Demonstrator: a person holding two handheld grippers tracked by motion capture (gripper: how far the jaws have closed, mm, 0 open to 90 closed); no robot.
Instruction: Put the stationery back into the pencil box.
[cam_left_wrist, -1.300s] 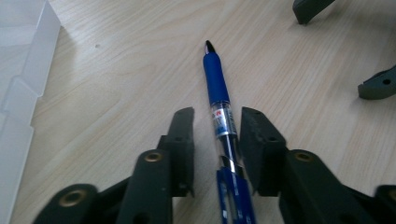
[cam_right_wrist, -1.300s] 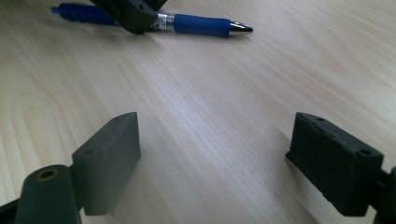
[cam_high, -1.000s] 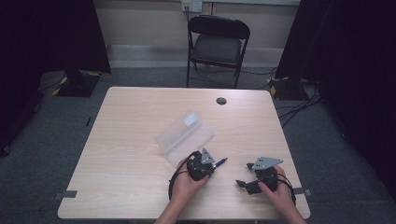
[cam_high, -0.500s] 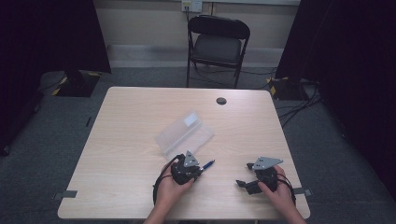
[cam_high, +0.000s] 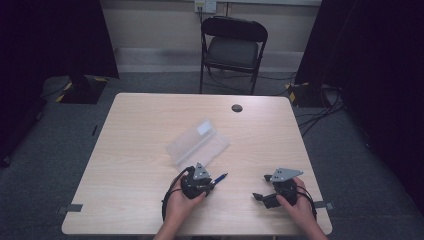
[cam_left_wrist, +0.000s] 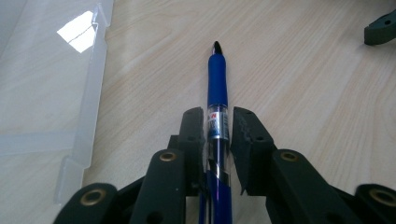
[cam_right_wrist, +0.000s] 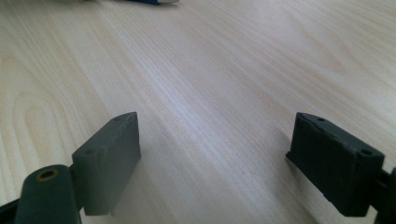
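Observation:
A blue pen (cam_left_wrist: 217, 88) lies on the wooden table (cam_high: 130, 145), tip pointing away from my left gripper (cam_left_wrist: 218, 112). Its barrel runs between the jaws, which have just been opening. The left pad touches the barrel, and a thin gap shows on the right side. From above, the left gripper (cam_high: 209, 184) sits at the front middle with the pen (cam_high: 218, 178) sticking out to the right. My right gripper (cam_high: 262, 186) rests on the table at the front right, open wide over bare wood (cam_right_wrist: 215, 140).
A clear plastic case (cam_high: 197, 142) lies open just beyond the left gripper, its lid edge (cam_left_wrist: 91, 93) to the pen's left. A black cable hole (cam_high: 237, 108) is near the far edge. A folding chair (cam_high: 233, 47) stands behind the table.
My left gripper has drawn back toward the person and slightly left, carrying the pen away from the case. The right gripper has stayed put.

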